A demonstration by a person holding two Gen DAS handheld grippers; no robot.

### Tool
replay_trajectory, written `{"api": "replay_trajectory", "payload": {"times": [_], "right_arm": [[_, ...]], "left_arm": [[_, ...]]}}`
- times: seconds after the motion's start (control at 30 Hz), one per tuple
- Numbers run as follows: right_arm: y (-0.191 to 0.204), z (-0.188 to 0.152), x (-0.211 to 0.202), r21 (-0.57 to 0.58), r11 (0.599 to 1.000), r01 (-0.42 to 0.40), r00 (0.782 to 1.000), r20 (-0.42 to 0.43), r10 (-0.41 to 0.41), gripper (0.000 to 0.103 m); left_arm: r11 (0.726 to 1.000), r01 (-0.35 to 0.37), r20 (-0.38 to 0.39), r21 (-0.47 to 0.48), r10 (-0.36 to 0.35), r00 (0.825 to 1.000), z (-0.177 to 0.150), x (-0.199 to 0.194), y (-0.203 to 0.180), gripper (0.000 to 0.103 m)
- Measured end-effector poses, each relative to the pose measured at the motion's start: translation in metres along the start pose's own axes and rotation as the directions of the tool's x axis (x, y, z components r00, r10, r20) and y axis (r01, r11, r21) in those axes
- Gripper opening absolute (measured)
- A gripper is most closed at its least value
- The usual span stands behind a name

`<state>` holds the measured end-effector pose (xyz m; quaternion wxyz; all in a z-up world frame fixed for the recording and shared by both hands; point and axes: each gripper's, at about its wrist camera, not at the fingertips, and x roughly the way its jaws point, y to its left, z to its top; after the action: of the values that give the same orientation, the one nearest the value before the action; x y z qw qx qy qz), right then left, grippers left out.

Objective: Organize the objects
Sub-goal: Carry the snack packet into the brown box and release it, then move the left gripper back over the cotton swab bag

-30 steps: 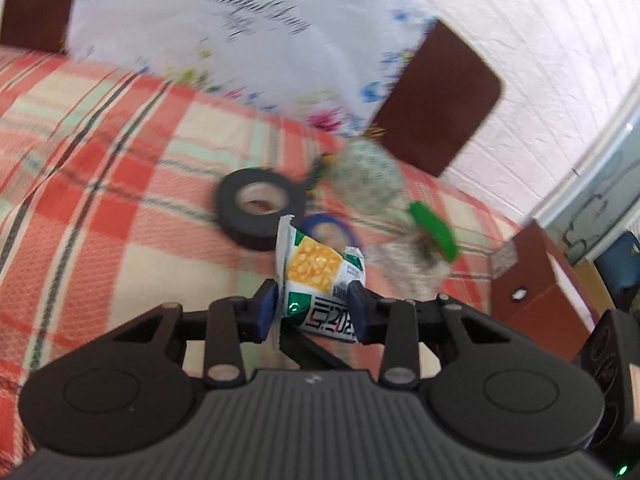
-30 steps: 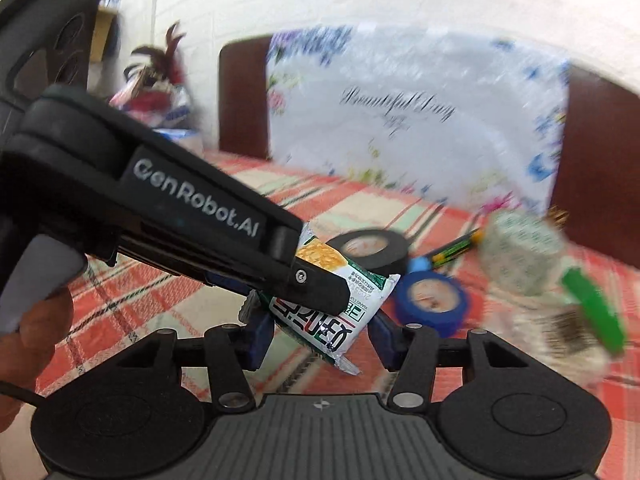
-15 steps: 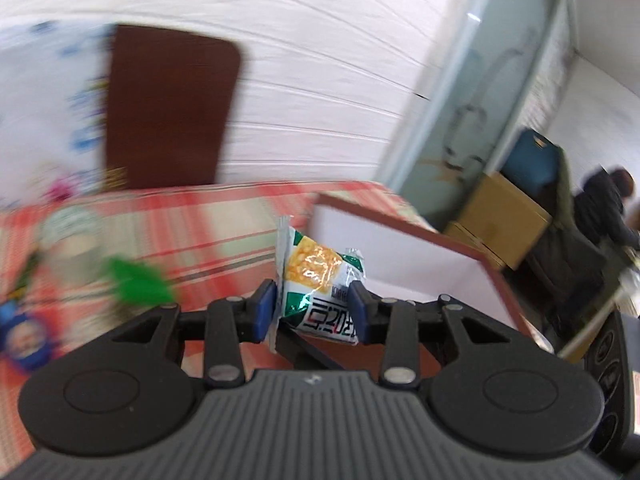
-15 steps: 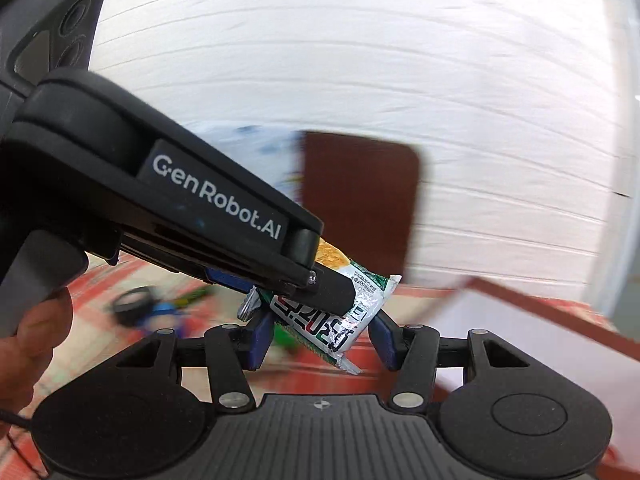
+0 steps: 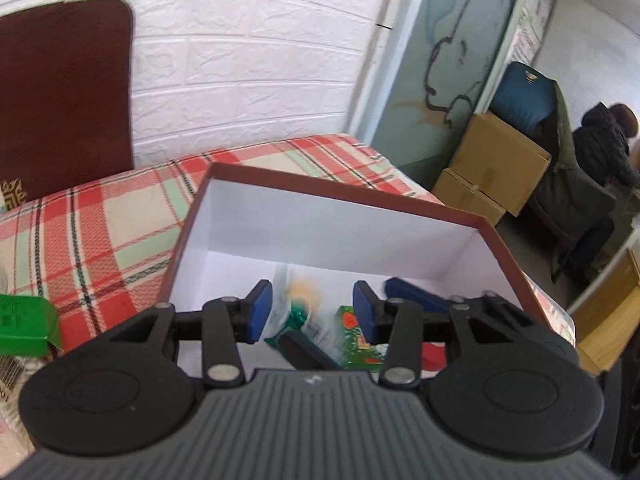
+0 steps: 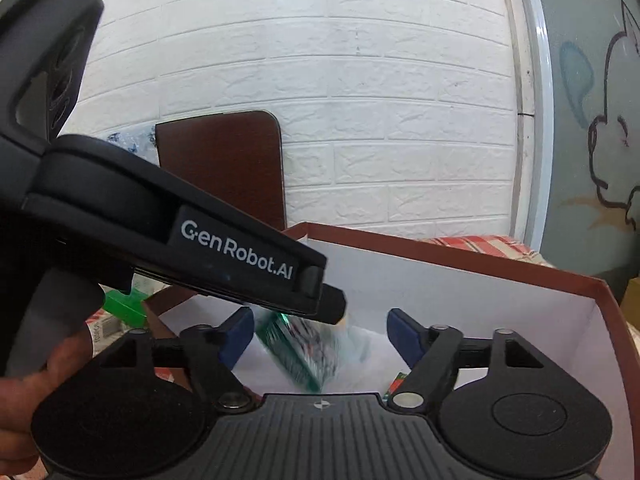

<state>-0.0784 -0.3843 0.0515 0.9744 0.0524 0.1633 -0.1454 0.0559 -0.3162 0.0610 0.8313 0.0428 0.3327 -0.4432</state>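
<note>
A brown box with white inside walls [image 5: 320,220] stands on the plaid cloth; it also shows in the right wrist view [image 6: 500,292]. My left gripper [image 5: 310,312] is open over the box. My right gripper [image 6: 320,334] is open too, right beside it. The green snack packet [image 5: 298,312] is blurred between the open fingers, loose in the air inside the box; in the right wrist view the packet [image 6: 300,352] is under the left gripper's body [image 6: 180,232]. Another green packet [image 5: 356,340] and a red thing [image 5: 434,354] lie on the box floor.
A green-capped object [image 5: 24,320] lies on the plaid cloth [image 5: 92,224] left of the box. A brown chair back [image 5: 64,92] stands against the white brick wall. Cardboard boxes [image 5: 496,164] and a seated person [image 5: 608,148] are at the far right.
Both grippers swung right from the tape rolls to over the box. Both have opened, and the snack packet they held has dropped free into the box.
</note>
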Motion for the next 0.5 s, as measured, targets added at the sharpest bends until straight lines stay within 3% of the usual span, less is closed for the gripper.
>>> {"api": "replay_trajectory", "payload": {"times": [0.17,0.3,0.4,0.5], "right_arm": [[0.007,-0.006,-0.01,0.007,1.0,0.018,0.999,0.041,-0.018,0.072],[0.024,-0.009,-0.03,-0.02,1.0,0.018,0.991,0.13,-0.015,0.072],[0.041,-0.009,-0.048,-0.061,0.998,-0.014,0.978,0.208,0.026,0.072],[0.053,-0.001,-0.048,-0.104,0.99,-0.093,0.966,0.23,0.115,0.072]], "left_arm": [[1.0,-0.001,0.038,-0.007,0.001,0.999,0.0,-0.021,0.003,0.047],[0.999,0.009,0.097,-0.037,-0.005,0.995,-0.005,-0.05,0.012,0.047],[0.995,0.0,0.135,-0.096,0.013,0.991,-0.015,-0.076,0.03,0.048],[0.985,-0.042,0.16,-0.168,0.07,0.985,-0.03,-0.103,0.057,0.048]]}}
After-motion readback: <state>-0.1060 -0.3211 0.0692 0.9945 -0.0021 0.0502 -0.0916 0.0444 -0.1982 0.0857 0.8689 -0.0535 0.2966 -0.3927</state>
